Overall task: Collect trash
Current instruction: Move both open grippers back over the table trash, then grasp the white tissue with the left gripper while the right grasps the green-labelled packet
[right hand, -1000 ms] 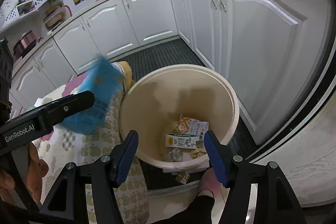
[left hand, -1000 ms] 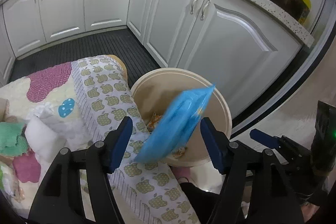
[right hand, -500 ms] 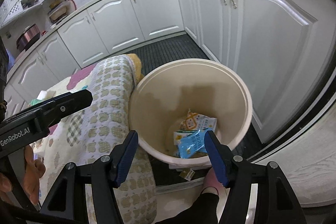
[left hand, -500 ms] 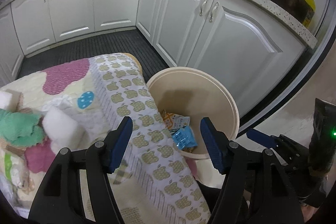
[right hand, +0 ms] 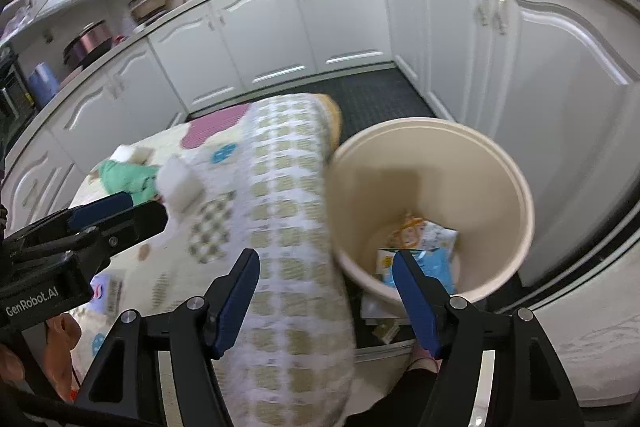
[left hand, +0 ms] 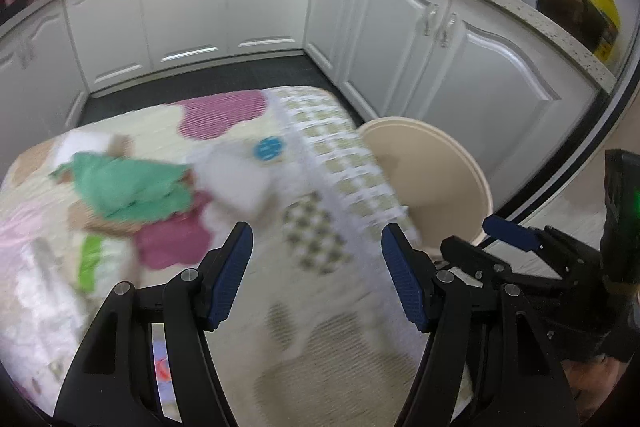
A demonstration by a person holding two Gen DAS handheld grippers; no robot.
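Left wrist view: from above and behind the left gripper (left hand: 316, 275), facing forward and down over the patterned cloth (left hand: 240, 211), close, blurred. Right wrist view: from behind the right gripper (right hand: 326, 291), looking down past its right finger into the cream bin (right hand: 432, 163), near. Shared by both: cloth, bin (left hand: 432, 167), white cabinets (left hand: 240, 7) ahead. Each gripper visible at the other view's edge.

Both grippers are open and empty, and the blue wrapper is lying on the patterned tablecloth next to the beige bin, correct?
Not quite. The right wrist view shows the blue wrapper inside the beige bin, not on the tablecloth. The left gripper and right gripper are indeed open and empty.
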